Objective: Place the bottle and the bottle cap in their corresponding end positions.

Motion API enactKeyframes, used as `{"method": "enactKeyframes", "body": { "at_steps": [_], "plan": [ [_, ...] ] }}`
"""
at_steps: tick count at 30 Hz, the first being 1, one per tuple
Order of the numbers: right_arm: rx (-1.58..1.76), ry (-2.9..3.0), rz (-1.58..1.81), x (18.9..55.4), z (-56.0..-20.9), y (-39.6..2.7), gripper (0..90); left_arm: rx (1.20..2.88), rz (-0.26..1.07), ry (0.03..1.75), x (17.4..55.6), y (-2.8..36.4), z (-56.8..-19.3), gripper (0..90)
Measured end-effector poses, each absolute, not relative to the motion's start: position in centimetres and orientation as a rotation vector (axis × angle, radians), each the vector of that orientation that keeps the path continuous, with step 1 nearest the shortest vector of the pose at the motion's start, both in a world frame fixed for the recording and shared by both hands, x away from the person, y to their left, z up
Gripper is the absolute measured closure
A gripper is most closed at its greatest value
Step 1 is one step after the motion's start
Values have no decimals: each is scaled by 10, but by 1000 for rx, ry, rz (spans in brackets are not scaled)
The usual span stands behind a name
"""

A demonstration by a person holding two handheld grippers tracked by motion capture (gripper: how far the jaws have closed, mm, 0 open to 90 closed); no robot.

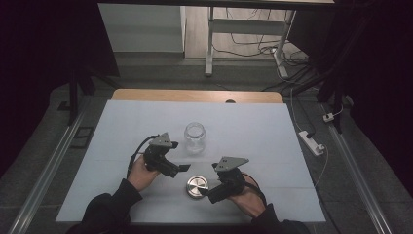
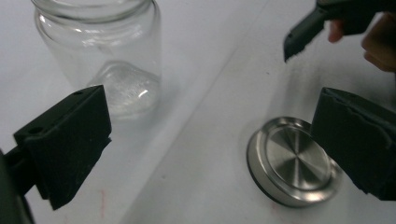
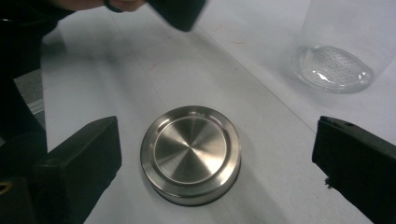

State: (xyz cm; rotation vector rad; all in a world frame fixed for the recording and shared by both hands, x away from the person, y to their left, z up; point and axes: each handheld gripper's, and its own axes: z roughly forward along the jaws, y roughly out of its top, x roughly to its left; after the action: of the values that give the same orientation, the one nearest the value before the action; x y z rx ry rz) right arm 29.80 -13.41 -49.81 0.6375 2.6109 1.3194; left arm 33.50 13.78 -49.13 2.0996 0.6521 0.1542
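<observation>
White table cover point(image 1: 146, 122) carries everything. Steel lid point(image 1: 197, 186) lies flat near the front edge, w/ the open glass jar point(image 1: 195, 137) upright a bit behind it, apart. Right gripper point(image 1: 212, 195) sits just beside the lid, jaws spread wide, nothing gripped; left gripper point(image 1: 181, 168) likewise released (jar untouched). Looks like lid just set down; next prob. needs hands clearing away.

- A clear glass jar point(image 1: 195, 138) was seen standing upright and uncovered on the white table sheet, its mouth open to the top and nothing visible inside.
- A round brushed-metal lid point(image 1: 197, 186) was laid flat on the sheet, near the jar on the person's side, apart from it.
</observation>
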Motion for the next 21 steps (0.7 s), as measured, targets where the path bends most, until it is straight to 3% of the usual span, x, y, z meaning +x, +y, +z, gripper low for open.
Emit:
{"method": "enactKeyframes", "body": {
  "at_steps": [21],
  "plan": [
    [675, 2587, 1310, 291, -489, -157, 0, 2054, 163, 703, 287, 173, -489, 0]
  ]
}}
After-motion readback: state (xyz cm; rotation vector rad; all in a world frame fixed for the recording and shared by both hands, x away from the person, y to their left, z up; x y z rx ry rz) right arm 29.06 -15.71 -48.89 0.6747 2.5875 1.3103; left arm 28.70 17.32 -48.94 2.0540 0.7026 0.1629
